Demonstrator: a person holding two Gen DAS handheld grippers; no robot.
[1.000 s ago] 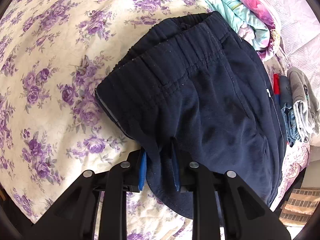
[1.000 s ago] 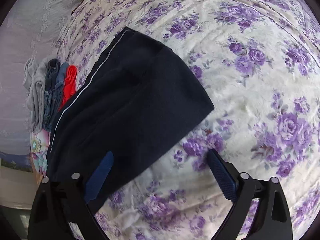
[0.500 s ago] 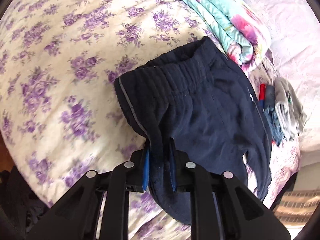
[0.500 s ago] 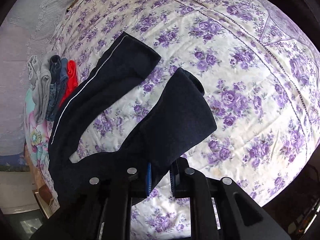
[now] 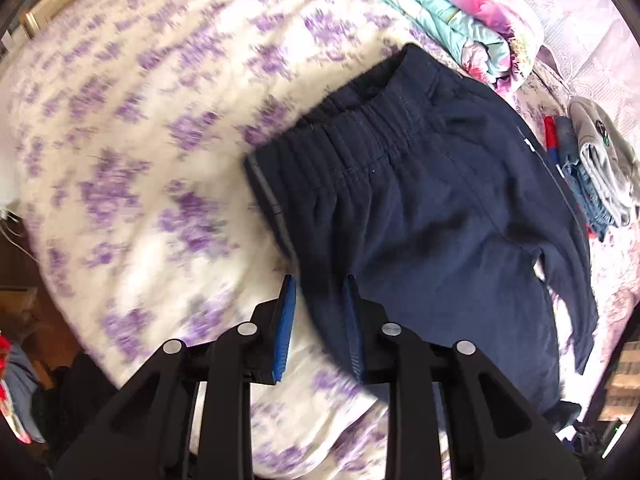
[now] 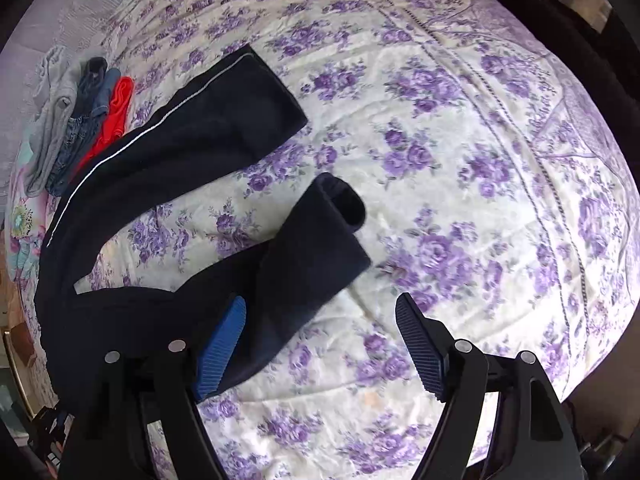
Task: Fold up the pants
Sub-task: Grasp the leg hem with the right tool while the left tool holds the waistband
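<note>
Dark navy pants [image 5: 424, 208] lie on the flowered bed, waistband up in the left wrist view. My left gripper [image 5: 320, 284] has its jaws partly apart, with the pants' side edge between the fingers; the fabric looks slack, not pinched. In the right wrist view the two legs [image 6: 192, 128] are spread apart in a V, one with a white side stripe, the nearer leg [image 6: 312, 240] ending in a cuff. My right gripper [image 6: 320, 308] is wide open just above the nearer leg, holding nothing.
A stack of folded clothes, grey, denim and red [image 6: 76, 112], lies beside the pants and also shows in the left wrist view [image 5: 592, 168]. A folded turquoise and pink quilt [image 5: 448, 12] lies past the waistband. The bedspread [image 6: 460, 160] stretches right; the bed edge [image 5: 48, 320] is near left.
Both grippers were shut on the pants half a second ago. Now the right one has opened wide and dropped the leg, and the left one's jaws have parted. The legs lie spread apart.
</note>
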